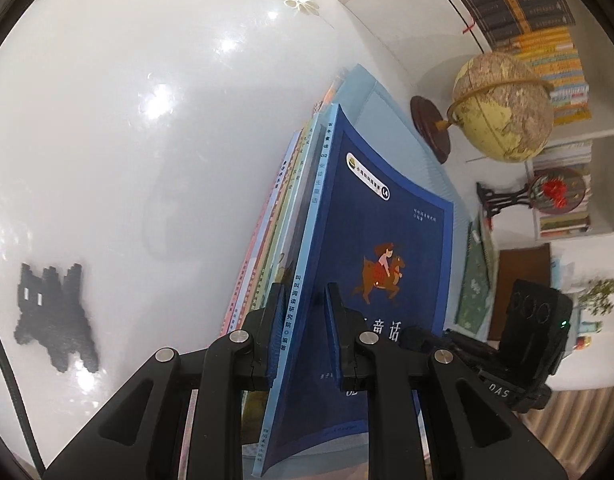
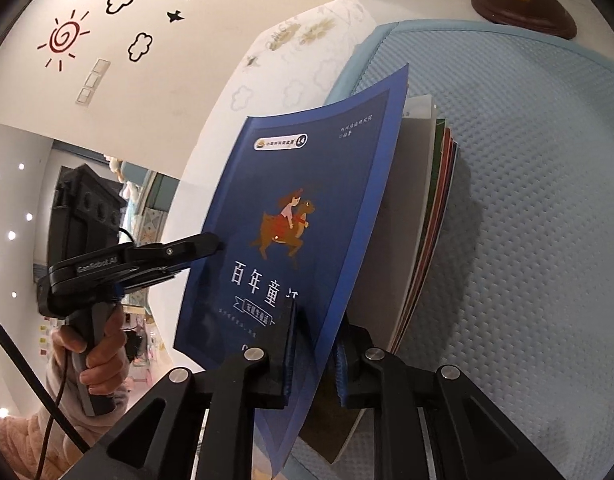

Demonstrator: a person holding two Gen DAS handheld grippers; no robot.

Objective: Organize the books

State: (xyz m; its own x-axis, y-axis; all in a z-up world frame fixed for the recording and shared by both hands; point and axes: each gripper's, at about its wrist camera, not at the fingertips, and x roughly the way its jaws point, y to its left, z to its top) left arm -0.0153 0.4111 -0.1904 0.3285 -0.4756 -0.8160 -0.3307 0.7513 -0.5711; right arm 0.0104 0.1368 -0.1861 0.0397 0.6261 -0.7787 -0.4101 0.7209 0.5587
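Two close looks down my own fingers.
Both my wrist cameras tilt downward, sharing the blue book (image 1: 387, 240) (image 2: 291, 216) and globe (image 1: 503, 108).

The white glossy tabletop (image 1: 127, 120) lies bare on the spine side of the stack of books (image 1: 267, 240), broken only by a black pixel-shaped figure (image 1: 53, 316) well apart from them. On the other side a globe (image 1: 507, 108) on a dark wooden base (image 1: 429, 128) stands near the blue textured mat (image 2: 527, 200), with shelves (image 1: 547, 20) behind it. The mat is bare beside the page edges of the stack. The blue book (image 2: 291, 240) stands up from the stack with both grippers at its lower part: the left gripper (image 1: 303, 320) at the spine and the right gripper (image 2: 315, 344) at the cover's free edge. A cable (image 2: 47, 420) hangs below the person's hand (image 2: 99, 356).
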